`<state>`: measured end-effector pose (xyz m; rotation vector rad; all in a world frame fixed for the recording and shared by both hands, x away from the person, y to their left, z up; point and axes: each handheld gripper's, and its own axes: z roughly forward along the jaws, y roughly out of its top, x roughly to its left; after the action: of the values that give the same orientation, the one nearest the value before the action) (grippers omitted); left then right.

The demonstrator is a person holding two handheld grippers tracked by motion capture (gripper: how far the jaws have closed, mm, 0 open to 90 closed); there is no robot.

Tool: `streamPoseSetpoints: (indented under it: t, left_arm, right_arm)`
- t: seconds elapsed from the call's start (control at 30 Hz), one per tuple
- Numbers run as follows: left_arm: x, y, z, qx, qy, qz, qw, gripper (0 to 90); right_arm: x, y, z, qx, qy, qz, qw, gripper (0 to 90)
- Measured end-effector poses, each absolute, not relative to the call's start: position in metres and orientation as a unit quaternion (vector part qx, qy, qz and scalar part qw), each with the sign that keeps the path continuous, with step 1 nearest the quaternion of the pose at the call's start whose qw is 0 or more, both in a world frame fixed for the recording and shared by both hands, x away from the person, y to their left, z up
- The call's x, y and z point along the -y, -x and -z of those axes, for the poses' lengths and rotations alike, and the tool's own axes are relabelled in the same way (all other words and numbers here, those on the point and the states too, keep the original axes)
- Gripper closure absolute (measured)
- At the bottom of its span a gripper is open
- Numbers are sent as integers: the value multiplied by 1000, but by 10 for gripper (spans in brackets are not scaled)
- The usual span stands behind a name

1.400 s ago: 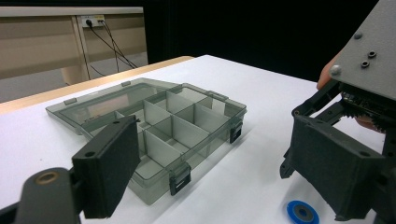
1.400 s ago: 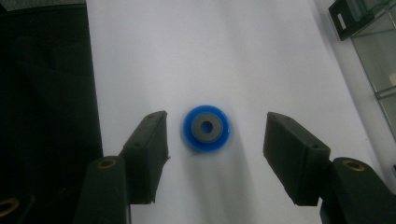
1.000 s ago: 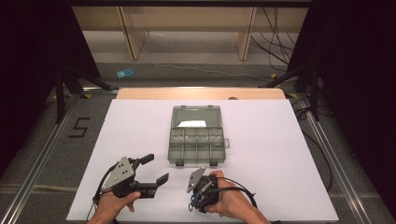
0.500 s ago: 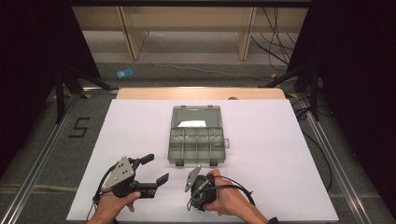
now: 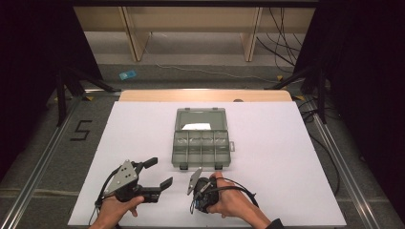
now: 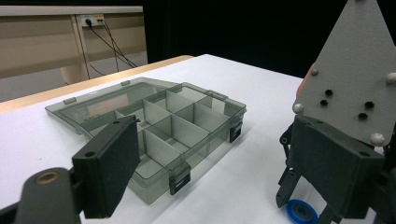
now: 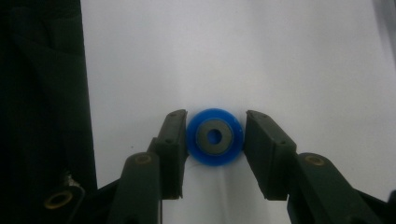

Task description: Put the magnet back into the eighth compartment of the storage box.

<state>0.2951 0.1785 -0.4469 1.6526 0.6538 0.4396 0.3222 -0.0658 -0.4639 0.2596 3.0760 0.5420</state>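
Just in front of the open, grey transparent plastic compartment box (image 5: 201, 143) on the white table (image 5: 286, 157), the right tool (image 7: 215, 140) points down with its jaws narrowly bracketing a small round blue plastic disc with a grey centre (image 7: 215, 136), while the left tool (image 5: 155, 171), left of the box, gapes wide, holding nothing.

The tabletop (image 5: 143, 129) is white, with a strip of bare wood along its far edge. A clear grey plastic box (image 5: 201, 143) with divided compartments lies open near the middle, its lid flat toward the far edge. A small blue ring (image 7: 214, 136) lies flat near the near edge, just before the box.
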Motion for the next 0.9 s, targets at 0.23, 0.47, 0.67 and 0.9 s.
streamPoseSetpoints:
  t: [0.23,0.47,0.67,0.9]
  left_arm:
    - [-178,-295,447,-283,-716,-191,609,161]
    - [-179,-295,446,-283,-714,-190,611,162]
    - [-178,-295,446,-283,-715,-190,611,162]
    - [-179,-295,447,-281,-718,-191,607,161]
  right_arm:
    - [61,-319,463,-984,-77,-163,13,624]
    - [63,-321,461,-982,-80,-169,17,627]
    - [67,-323,453,-980,-85,-178,25,627]
    - [73,-327,447,-977,-88,-189,34,627]
